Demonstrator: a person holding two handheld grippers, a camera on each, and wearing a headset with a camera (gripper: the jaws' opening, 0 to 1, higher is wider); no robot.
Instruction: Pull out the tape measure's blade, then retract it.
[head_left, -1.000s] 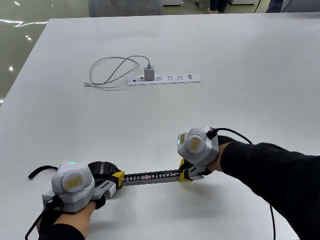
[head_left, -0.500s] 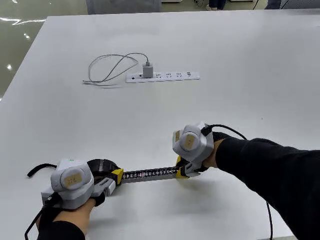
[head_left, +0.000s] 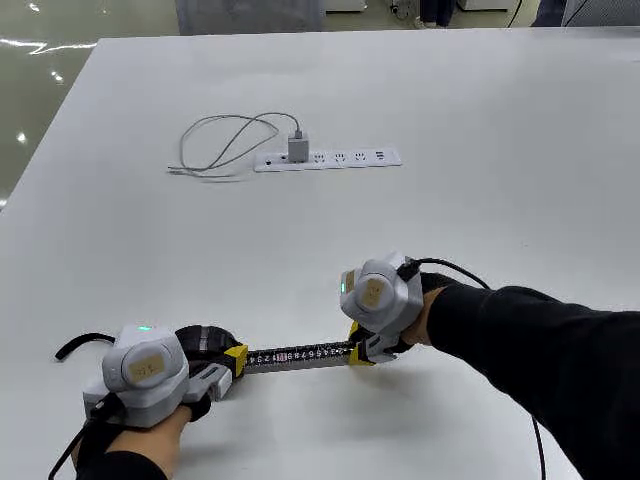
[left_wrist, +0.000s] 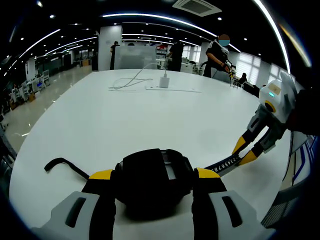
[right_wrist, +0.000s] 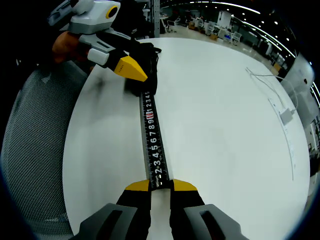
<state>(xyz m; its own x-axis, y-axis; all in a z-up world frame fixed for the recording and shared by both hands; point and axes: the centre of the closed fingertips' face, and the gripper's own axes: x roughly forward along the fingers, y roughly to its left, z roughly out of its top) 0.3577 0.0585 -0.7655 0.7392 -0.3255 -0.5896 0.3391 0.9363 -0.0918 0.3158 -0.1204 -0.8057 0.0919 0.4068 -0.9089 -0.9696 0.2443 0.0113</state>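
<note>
The tape measure's black case (head_left: 205, 341) lies at the near left of the white table (head_left: 420, 100), and my left gripper (head_left: 222, 362) is shut on it. In the left gripper view the case (left_wrist: 150, 170) sits squeezed between the yellow-tipped jaws of the left gripper (left_wrist: 155, 176). A short length of the blade (head_left: 298, 353) runs flat along the table to the right. My right gripper (head_left: 360, 351) is shut on the blade's end. In the right gripper view the numbered blade (right_wrist: 151, 140) leads from the right gripper (right_wrist: 161, 186) up to the case (right_wrist: 146, 75).
A white power strip (head_left: 328, 157) with a plugged-in charger (head_left: 298, 148) and a looped cable (head_left: 225, 140) lies mid-table, farther back. A black strap (head_left: 80, 343) trails left of the case. A mesh chair (right_wrist: 35, 150) stands beside the table's near edge. People stand in the background beyond the table.
My right gripper has drifted a little to the left, toward the case, and the stretch of blade showing is slightly shorter. The left gripper and case have stayed put.
</note>
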